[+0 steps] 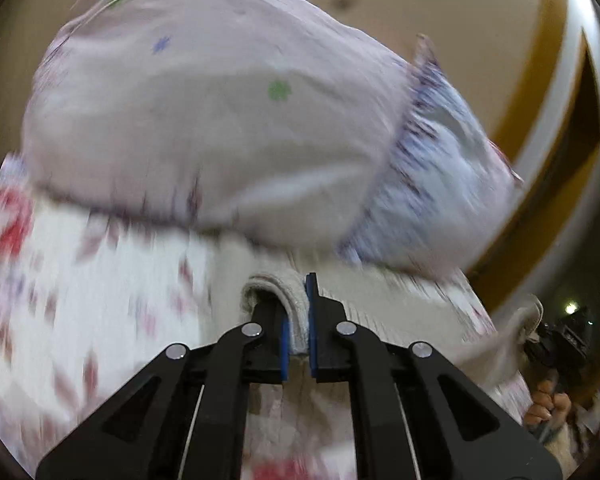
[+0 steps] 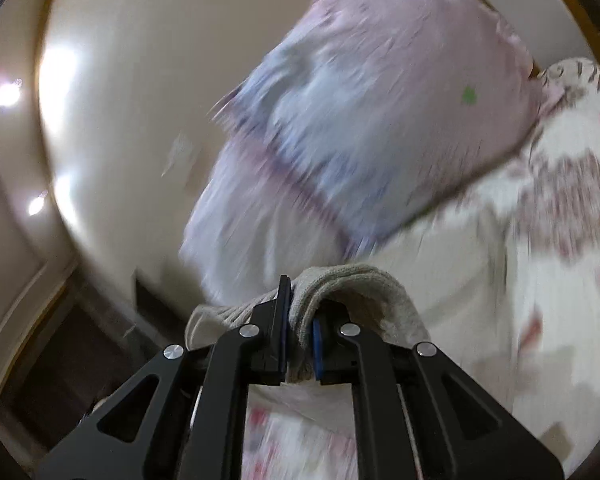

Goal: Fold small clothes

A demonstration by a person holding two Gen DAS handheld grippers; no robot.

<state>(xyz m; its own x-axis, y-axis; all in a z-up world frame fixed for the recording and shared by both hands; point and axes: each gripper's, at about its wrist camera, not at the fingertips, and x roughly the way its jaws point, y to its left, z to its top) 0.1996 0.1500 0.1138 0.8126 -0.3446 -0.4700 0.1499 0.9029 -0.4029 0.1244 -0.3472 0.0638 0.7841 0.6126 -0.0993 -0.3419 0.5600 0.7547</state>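
A small beige knitted garment (image 1: 278, 294) is pinched at one edge between the blue pads of my left gripper (image 1: 298, 320), held above the bed. My right gripper (image 2: 300, 328) is shut on another edge of the same beige garment (image 2: 364, 288), which drapes over its fingers. In the left wrist view the right gripper (image 1: 556, 344) shows at the far right, with the garment (image 1: 500, 344) hanging from it. Both views are blurred by motion.
A large lilac pillow (image 1: 220, 120) with small flower prints lies on the floral bedsheet (image 1: 80, 280) just beyond the grippers; it also shows in the right wrist view (image 2: 380, 120). A cream wall (image 2: 140, 80) and wooden trim (image 1: 556, 80) stand behind.
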